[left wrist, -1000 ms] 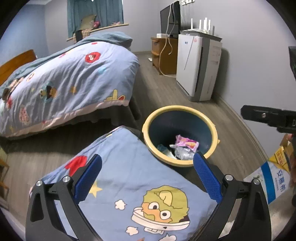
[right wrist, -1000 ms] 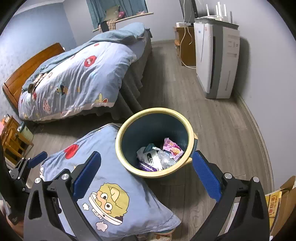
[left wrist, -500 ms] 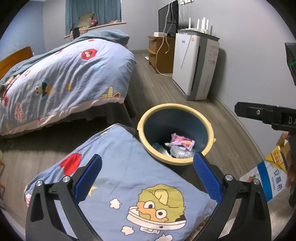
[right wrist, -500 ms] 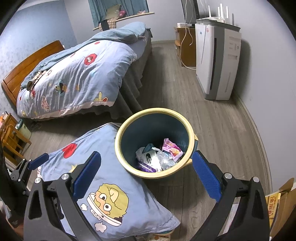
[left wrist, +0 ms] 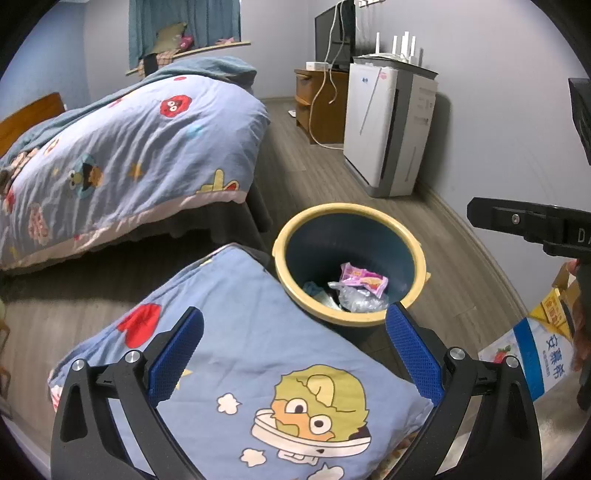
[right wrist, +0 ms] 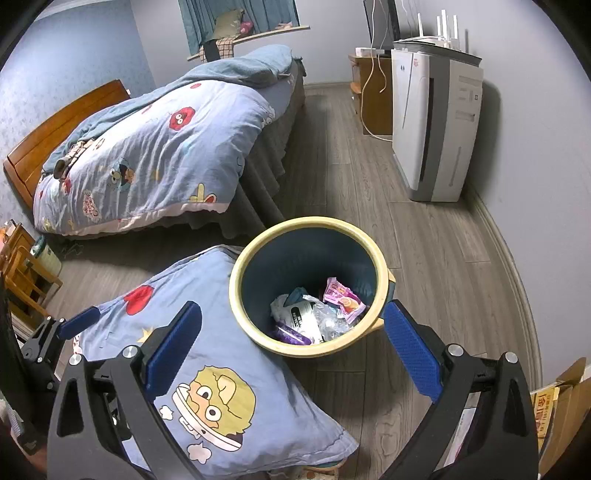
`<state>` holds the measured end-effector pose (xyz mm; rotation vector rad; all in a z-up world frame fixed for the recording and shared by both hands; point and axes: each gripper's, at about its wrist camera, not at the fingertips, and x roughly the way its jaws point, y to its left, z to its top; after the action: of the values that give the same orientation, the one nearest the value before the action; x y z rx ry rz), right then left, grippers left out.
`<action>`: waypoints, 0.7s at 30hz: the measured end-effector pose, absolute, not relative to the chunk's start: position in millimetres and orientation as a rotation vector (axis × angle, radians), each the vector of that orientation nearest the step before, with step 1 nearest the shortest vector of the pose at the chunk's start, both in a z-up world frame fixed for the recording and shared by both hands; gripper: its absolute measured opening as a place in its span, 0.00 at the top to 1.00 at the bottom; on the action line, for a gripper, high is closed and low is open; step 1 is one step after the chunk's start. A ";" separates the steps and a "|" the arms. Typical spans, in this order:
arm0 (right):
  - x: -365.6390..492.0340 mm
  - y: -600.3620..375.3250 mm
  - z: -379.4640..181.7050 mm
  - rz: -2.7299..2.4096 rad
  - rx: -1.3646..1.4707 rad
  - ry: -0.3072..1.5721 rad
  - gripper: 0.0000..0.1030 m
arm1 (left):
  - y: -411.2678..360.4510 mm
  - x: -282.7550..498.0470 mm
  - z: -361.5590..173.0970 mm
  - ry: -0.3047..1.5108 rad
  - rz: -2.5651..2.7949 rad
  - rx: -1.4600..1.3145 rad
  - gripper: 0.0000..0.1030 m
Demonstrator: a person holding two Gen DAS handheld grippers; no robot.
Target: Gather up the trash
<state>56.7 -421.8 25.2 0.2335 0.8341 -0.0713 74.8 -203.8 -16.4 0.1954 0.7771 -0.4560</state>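
The trash (right wrist: 317, 314) lies at the bottom of a round bin (right wrist: 380, 258) with a yellow rim and a dark blue inside, which stands on the wooden floor (right wrist: 436, 243). In the heap are a pink snack wrapper (right wrist: 343, 299), crumpled clear plastic (left wrist: 360, 299), a white packet with dark print (right wrist: 301, 317), a purple wrapper (right wrist: 291, 332) and a bit of blue-green material (right wrist: 297, 293).

A blue pillow (right wrist: 221, 369) with a cartoon face and a red shape lies just beside the bin on its left, its edge touching or overlapping the rim.

The right tool (right wrist: 291, 343) hangs above the bin and pillow with its blue-padded fingers spread wide and nothing between them; one finger is over the pillow, the other near the bin's right rim. The left tool (left wrist: 293, 350) is likewise wide open and empty, over the pillow with the bin just ahead. From the right wrist view the left tool also shows at the far left edge (right wrist: 55, 332).

Behind the pillow stands a bed (right wrist: 155, 147) with a blue cartoon quilt and a wooden headboard (right wrist: 55, 129). Along the right wall is a white air purifier (right wrist: 436, 122) with a router (right wrist: 443, 26) on top, and beyond it a wooden cabinet (left wrist: 317, 103) with cables hanging down. A printed carton (left wrist: 532, 354) sits at the right on the floor.
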 end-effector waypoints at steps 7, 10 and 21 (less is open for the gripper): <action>57.6 -422.6 23.6 -0.074 0.229 0.830 0.06 | -206.8 73.0 -16.9 0.774 -0.468 0.218 0.05; 58.3 -421.9 23.5 -0.074 0.228 0.832 0.06 | -207.6 71.7 -17.1 0.770 -0.473 0.228 0.05; 58.6 -421.0 23.2 -0.074 0.228 0.830 0.06 | -208.5 69.8 -17.1 0.768 -0.478 0.237 0.05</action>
<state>58.6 -421.0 23.2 0.2283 0.8297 -0.0738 69.8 -208.5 -17.1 0.2368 0.7682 -0.4777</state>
